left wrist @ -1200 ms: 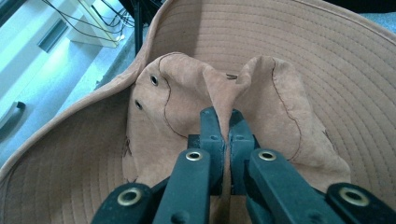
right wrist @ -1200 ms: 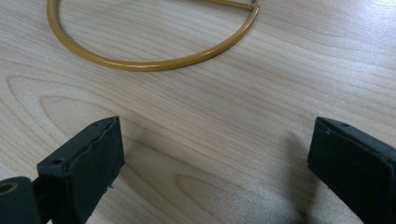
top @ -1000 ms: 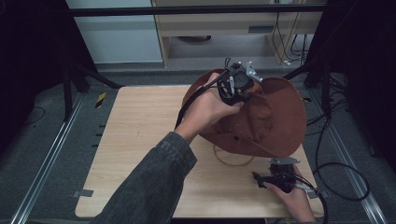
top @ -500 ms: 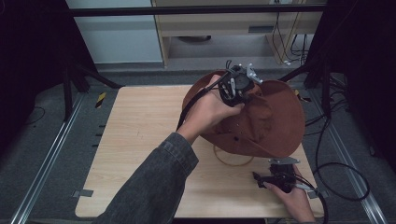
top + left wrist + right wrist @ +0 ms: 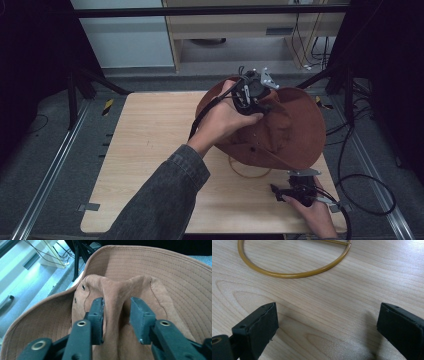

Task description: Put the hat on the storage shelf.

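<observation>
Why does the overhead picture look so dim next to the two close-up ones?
High view: light falls on the table while the edges go black, and the brown hat looks murky. Left gripper view: the hat's fabric is brightly lit and sharp, the floor behind washed out. Right gripper view: soft shadows lie under the right tool, and the gold ring gleams.

A light wooden table [image 5: 145, 150] stands on grey floor [image 5: 40, 165] between 2 metal rails [image 5: 47, 185], with a pale wall panel [image 5: 125, 40] and a beige shelf unit [image 5: 225, 30] behind, black cables [image 5: 360, 185] at the right, and dark edges all round
</observation>
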